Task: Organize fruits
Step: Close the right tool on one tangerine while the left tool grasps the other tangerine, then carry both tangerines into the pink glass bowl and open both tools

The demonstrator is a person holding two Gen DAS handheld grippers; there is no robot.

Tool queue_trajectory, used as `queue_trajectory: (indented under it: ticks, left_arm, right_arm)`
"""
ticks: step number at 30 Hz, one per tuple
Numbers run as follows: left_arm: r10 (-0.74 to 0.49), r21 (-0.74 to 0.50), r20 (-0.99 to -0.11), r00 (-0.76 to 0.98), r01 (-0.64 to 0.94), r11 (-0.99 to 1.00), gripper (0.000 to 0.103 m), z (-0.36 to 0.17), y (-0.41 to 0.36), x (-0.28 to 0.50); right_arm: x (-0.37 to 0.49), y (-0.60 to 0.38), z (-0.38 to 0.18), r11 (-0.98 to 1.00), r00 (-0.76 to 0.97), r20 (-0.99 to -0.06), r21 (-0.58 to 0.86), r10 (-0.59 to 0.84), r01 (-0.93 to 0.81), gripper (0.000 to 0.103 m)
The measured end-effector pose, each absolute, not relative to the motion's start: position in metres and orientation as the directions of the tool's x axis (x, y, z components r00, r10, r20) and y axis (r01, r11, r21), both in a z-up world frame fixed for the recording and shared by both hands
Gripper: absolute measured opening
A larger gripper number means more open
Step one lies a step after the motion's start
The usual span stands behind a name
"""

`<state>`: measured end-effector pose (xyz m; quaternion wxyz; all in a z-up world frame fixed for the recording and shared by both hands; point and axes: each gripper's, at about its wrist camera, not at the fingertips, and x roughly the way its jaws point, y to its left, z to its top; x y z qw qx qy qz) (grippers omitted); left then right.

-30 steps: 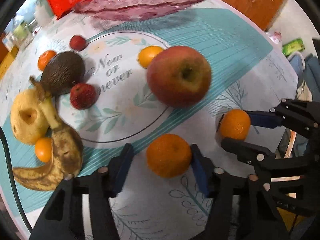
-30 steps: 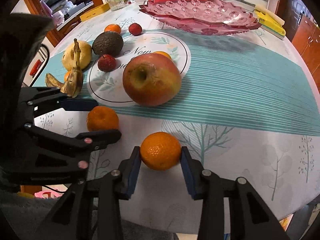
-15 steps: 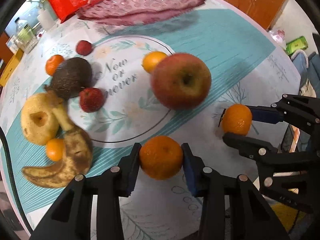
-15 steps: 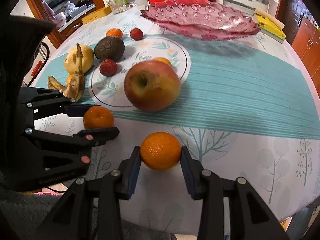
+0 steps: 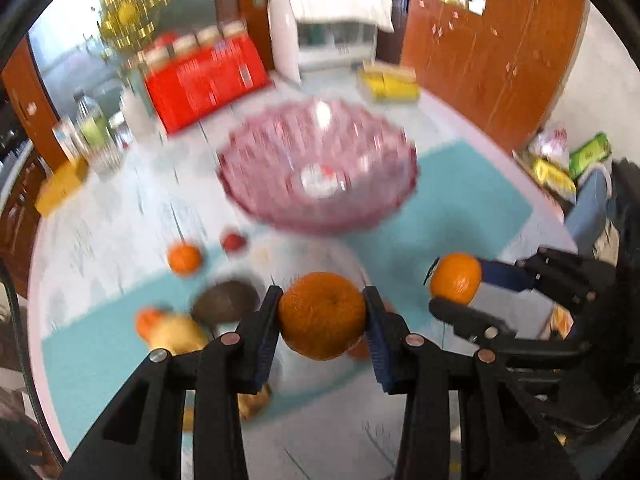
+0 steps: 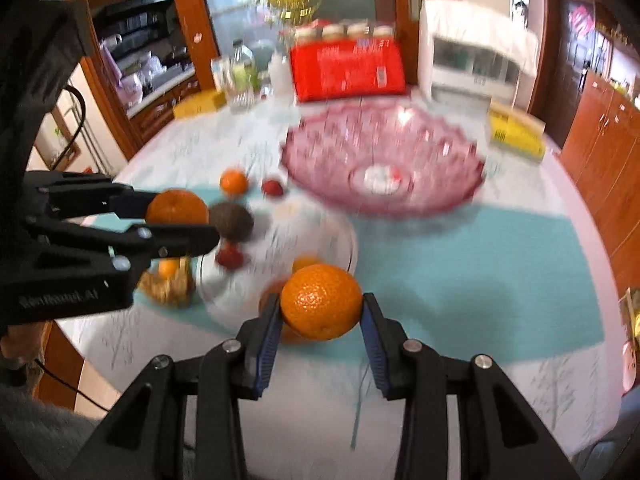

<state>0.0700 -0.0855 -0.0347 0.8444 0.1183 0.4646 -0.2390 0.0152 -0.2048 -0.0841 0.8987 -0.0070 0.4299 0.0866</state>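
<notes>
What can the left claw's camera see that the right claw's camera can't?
Only the left wrist view shows the green packet and the blue cloth past the table's edge.

Only the right wrist view shows the kitchen shelves and the dark door.

Both show the pink glass bowl, the red box, the avocado, and both claws, each shut on an orange: the left claw on its orange, the right claw on its orange.
</notes>
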Motion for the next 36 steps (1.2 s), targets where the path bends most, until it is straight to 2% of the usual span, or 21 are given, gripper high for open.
queue_trajectory:
  ticks: [5, 10, 16, 20, 26, 36]
  left_arm:
    - [-0.273, 0.021, -0.789, 0.55, 0.468, 0.883, 0.038, 0.011, -0.098, 0.115]
    - [-0.214, 0.039, -0.782, 0.586, 0.389, 0.921, 0.038, 0.021, -0.109, 0.181]
    - [-0.144, 0.045, -0.811, 0.567, 0.305, 0.951, 0.038, -0.014, -0.117, 0.249]
    - [-0.083, 0.087, -0.842, 0.534, 0.286, 0.954, 0.038, -0.051, -0.121, 0.272]
    - [-0.031, 0.119, -0.881, 0.473, 0.284, 0.951, 0.038, -0.099, -0.126, 0.287]
    - [0.0, 0.139, -0.907, 0.42, 0.301, 0.944, 0.039, -0.135, -0.133, 0.298]
  right_arm:
    - [0.069, -0.224, -0.047, 0.994, 0.696, -0.713, 0.027, 0.091, -0.102, 0.04]
    - [0.127, -0.244, -0.023, 1.0, 0.743, -0.669, 0.027, 0.02, -0.003, 0.04]
    - [0.186, -0.259, -0.034, 0.995, 0.727, -0.687, 0.053, -0.026, 0.085, 0.04]
    - [0.209, -0.259, -0.066, 0.995, 0.668, -0.743, 0.037, -0.037, 0.096, 0.04]
    - [0.217, -0.26, -0.116, 0.995, 0.577, -0.816, 0.034, -0.026, 0.092, 0.04]
    - [0.227, -0.257, -0.139, 0.997, 0.534, -0.846, 0.033, -0.008, 0.067, 0.04]
